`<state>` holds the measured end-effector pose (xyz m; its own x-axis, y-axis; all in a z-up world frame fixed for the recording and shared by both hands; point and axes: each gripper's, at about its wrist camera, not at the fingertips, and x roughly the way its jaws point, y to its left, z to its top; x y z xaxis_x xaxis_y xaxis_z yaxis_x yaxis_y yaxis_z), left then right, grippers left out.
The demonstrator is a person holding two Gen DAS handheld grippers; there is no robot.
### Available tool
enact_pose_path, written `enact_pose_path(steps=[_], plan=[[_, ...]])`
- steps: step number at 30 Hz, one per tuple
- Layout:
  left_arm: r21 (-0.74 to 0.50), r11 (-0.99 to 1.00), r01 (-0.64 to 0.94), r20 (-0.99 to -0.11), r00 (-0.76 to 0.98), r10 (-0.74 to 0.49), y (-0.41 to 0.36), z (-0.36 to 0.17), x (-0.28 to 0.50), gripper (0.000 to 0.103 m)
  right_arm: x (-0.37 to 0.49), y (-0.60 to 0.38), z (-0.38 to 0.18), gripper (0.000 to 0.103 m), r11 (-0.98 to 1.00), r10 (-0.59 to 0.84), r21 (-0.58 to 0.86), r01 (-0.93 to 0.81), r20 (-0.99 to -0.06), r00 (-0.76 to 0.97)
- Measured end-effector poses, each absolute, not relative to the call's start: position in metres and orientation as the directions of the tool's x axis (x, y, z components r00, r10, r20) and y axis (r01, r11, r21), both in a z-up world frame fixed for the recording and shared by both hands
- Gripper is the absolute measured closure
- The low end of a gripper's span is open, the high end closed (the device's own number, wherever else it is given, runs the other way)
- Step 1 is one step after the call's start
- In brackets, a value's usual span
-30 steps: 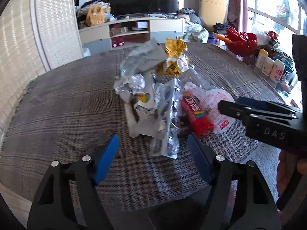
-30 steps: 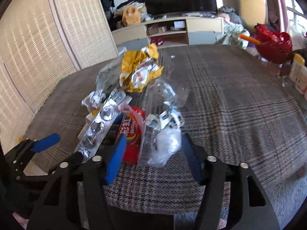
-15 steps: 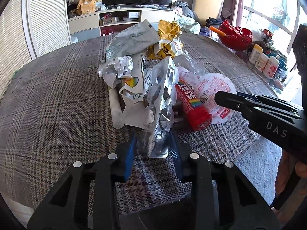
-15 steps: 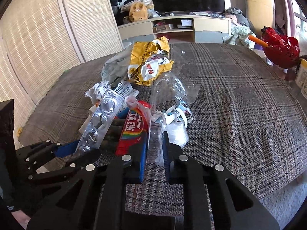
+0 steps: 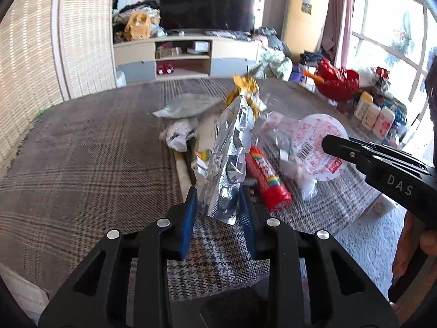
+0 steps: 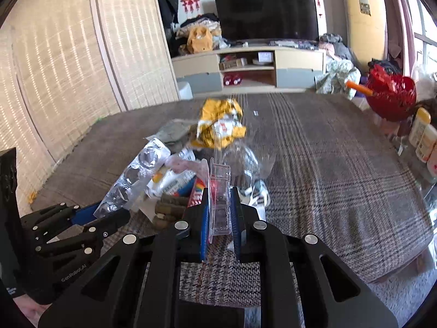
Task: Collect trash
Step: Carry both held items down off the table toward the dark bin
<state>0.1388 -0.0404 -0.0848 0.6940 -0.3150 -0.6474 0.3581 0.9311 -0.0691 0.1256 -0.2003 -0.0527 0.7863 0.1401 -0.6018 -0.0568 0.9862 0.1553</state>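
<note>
While left tool point(image 5: 218, 207) clamps foil blister pack point(image 5: 232, 158), right tool point(image 6: 220, 218) pinches clear plastic packaging point(image 6: 220, 191)

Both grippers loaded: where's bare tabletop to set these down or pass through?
Bare plaid cloth spans the clear plastic to the red basket; another patch lies left of the foil blister sheet. It is crowded around the yellow wrapper and red Skittles tube.

A table point(image 6: 341, 169) draped in brown plaid cloth fills the middle of both views. On it, left of centre in the right wrist view, lies a heap of litter: a yellow crumpled wrapper point(image 6: 220, 127), a grey-green pouch point(image 6: 173, 134), and a red candy tube point(image 5: 266, 179) beside a round white lid point(image 5: 318, 143).
</note>
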Motion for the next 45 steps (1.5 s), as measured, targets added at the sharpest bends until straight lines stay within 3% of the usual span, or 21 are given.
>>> enact_pose_path(steps=[11,21,29,35,45], plan=[[-0.049,0.941,0.335,-0.562,0.769,-0.304,-0.033,-0.033,0.083,0.074,0.068,-0.203,-0.011,0.087,0.987,0.145,0.140,-0.084,-0.511,0.847],[-0.040,0.944,0.328,-0.553,0.779,-0.294,-0.037,-0.036,0.018,0.072,0.001,-0.208,-0.014,0.087,0.977,0.195,0.171,-0.128,-0.477,0.857],[-0.051,0.939,0.341,-0.602,0.739,-0.301,-0.044,-0.068,-0.014,0.072,-0.037,-0.198,-0.045,0.087,0.973,0.228,0.157,-0.169,-0.559,0.797],[-0.102,0.944,0.313,-0.692,0.660,-0.293,-0.042,-0.114,-0.018,0.072,-0.042,-0.199,-0.093,0.087,0.975,0.219,0.183,-0.128,-0.669,0.710],[-0.175,0.936,0.306,-0.821,0.480,-0.310,-0.049,-0.196,-0.014,0.072,-0.032,-0.198,-0.160,0.087,0.965,0.250,0.249,-0.084,-0.773,0.583]])
